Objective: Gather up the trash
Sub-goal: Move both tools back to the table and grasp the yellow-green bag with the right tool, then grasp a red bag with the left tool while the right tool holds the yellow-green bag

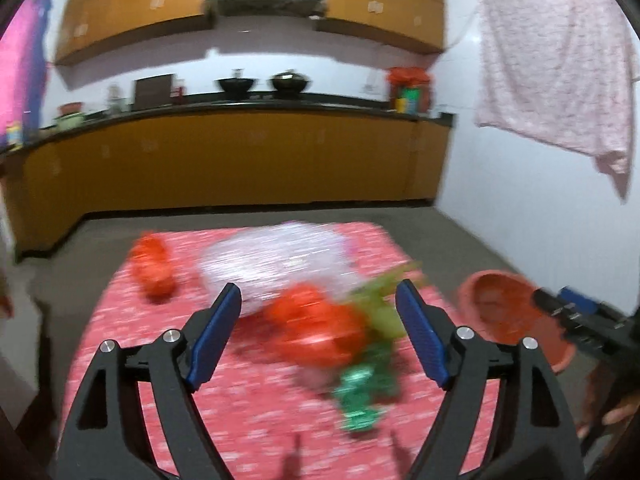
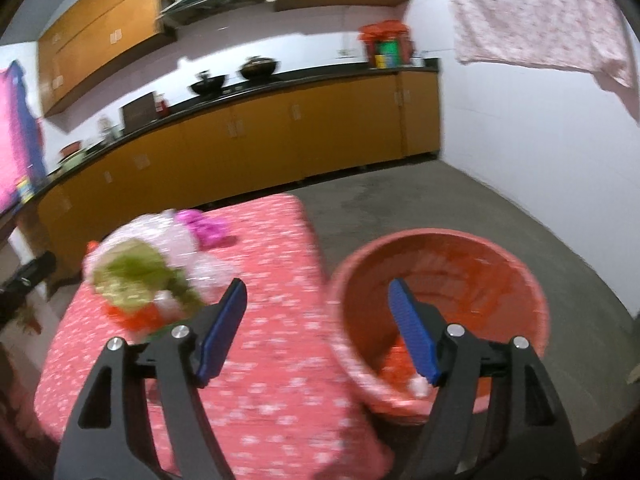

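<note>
My left gripper: blue-padded fingers stand wide apart, nothing between the pads. It hangs above the surface covered with a pink-red, white-speckled cloth. Both views are motion-blurred.

Trash on the cloth, left view: a crumpled orange-red plastic bag just ahead of the left fingers; a yellow-green wrapper touching its right side; a shiny dark-green foil wrapper nearer to me, against the orange bag's lower edge. Behind them lies a large crumpled clear-white plastic bag. A second, smaller orange-red bag lies apart at the far left of the cloth. In the right view a small crumpled magenta piece sits at the far edge of the cloth, beside the clear bag.

My right gripper: fingers likewise apart, holding nothing. It hangs over the near rim of the round orange-red plastic tub, which stands on the grey floor just off the right edge of the surface. Inside the tub, orange and whitish scraps show at the bottom; too blurred to identify.

Writing: none legible. A multicoloured box on the far kitchen counter carries print, but I cannot read it. No brand is readable on any wrapper.
</note>
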